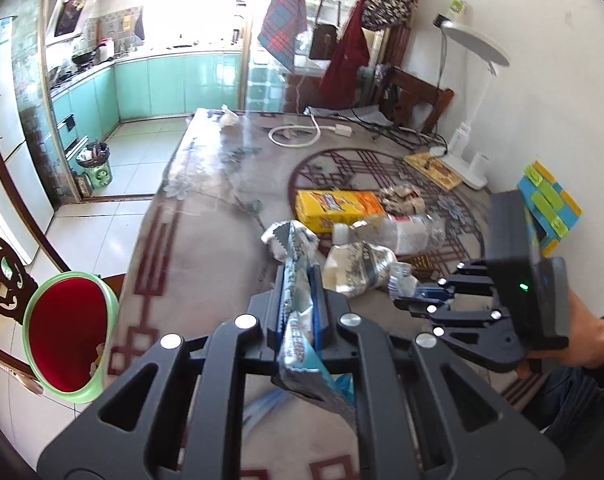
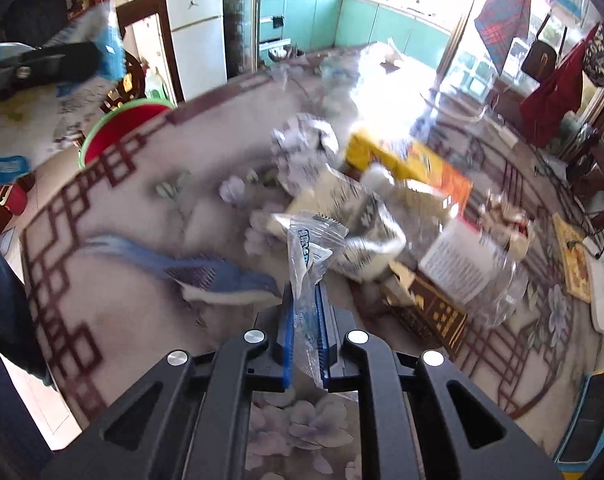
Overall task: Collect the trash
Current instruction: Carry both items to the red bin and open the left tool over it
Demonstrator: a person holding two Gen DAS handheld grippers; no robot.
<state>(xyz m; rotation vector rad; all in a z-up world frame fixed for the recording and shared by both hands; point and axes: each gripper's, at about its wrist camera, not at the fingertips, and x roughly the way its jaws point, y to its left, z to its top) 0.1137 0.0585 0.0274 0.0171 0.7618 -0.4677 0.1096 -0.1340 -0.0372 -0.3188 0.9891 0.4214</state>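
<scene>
Pinching thin, crinkly foil-and-blue snack wrappers, both grippers hold featherlight, limp trash: left gripper grips a silver-blue wrapper at centre frame, right gripper a clear blue-printed wrapper. Slippery film probably needs a mid-body grip, fingers tight.

Place: a lived-in home, dining room opening onto a kitchen.
Kitchen signs: teal cabinets, range hood, fridge.
Dining signs: patterned desk, wooden chair.

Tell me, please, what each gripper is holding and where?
Left gripper: a blue-and-silver wrapper, pinched across its middle. Right gripper: a clear wrapper, pinched near its lower end.
</scene>
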